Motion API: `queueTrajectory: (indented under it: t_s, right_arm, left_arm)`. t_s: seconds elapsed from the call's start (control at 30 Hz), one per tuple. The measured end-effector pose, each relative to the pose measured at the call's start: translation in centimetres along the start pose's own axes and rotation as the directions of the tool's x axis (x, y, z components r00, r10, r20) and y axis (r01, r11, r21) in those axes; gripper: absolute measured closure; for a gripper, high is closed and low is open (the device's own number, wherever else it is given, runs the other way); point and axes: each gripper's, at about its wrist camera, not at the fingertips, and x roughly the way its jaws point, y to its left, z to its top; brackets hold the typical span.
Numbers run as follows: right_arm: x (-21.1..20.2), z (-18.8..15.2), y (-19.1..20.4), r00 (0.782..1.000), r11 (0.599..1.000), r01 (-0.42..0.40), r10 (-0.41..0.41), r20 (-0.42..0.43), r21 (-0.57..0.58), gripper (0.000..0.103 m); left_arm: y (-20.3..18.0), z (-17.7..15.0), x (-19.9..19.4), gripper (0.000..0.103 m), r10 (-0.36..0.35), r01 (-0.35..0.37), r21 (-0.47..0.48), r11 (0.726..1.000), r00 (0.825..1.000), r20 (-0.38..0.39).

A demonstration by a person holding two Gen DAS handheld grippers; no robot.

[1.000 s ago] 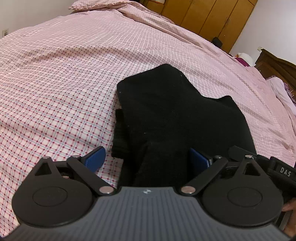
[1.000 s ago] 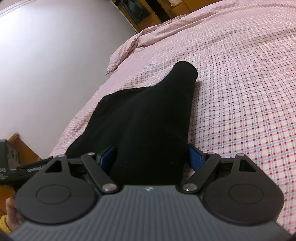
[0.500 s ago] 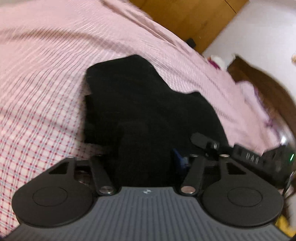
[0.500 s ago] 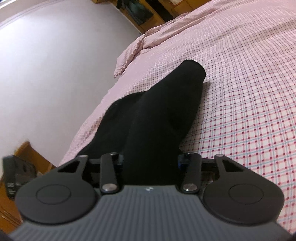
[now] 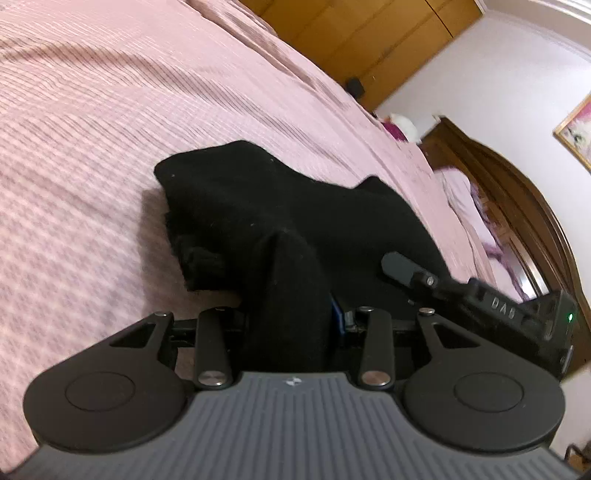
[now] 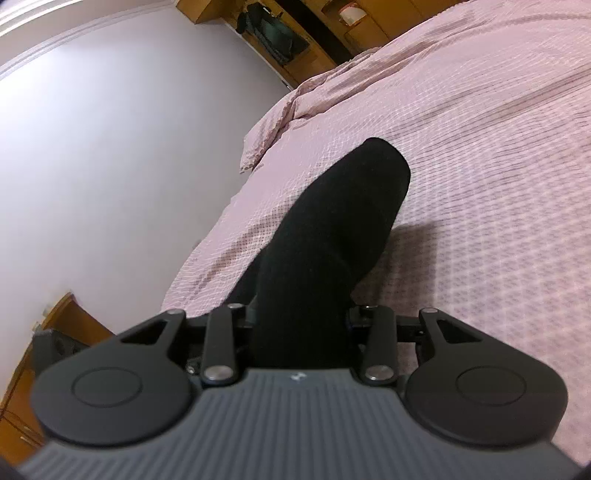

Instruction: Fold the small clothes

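Fold in hand — black garment [image 5: 295,206] lifted off the bed [image 5: 92,147].
Cloth is clenched in both jaws; next, the near edge is to be carried far.

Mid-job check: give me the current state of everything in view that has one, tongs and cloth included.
Left tongs: shut on the black garment.
Right tongs: shut on the black garment.
Black garment: near edge pinched and raised at both tongs, far part on the bed.
Bedspread: spread under the garment, lightly wrinkled.
Wardrobe doors: shut.

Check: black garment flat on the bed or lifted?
Partly lifted: both grippers pinch the black garment's near edge; its far end rests on the bedspread.
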Motion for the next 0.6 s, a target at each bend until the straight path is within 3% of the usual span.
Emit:
queueTrajectory:
  t_s: [0.17,0.27,0.4,0.43,0.6]
  right_arm:
    - [-5.1,-1.1,0.0,0.998,0.998,0.055,-0.055,0.017,0.007,0.064]
    - [-7.5,-2.4,-0.9,0.992,0.992,0.121,-0.121,0.018,0.038,0.064]
    - [-7.3,-4.3,-2.6,0.961,0.962,0.275,-0.274,-0.042,-0.002,0.057]
    - [-6.9,-4.9,-3.2,0.954,0.955,0.295,-0.295,-0.049,-0.019,0.054]
    - [-7.6,-5.6,-3.2,0.954,0.954,0.298,-0.299,-0.018,-0.031,0.049]
  left_arm:
    - [-3.6,-2.9,-0.4,0.059,-0.028,0.032,0.055,0.998,0.998,-0.061]
    - [-5.3,-4.6,-0.1,0.059,-0.005,0.015,0.094,0.996,0.995,-0.103]
    - [-6.7,-6.9,0.5,0.056,0.123,-0.099,0.194,0.976,0.986,-0.111]
    - [-7.0,-7.4,0.6,0.051,0.159,-0.134,0.216,0.967,0.982,-0.105]
    - [-8.7,-8.2,-1.5,0.045,0.233,-0.216,0.273,0.937,0.972,-0.031]
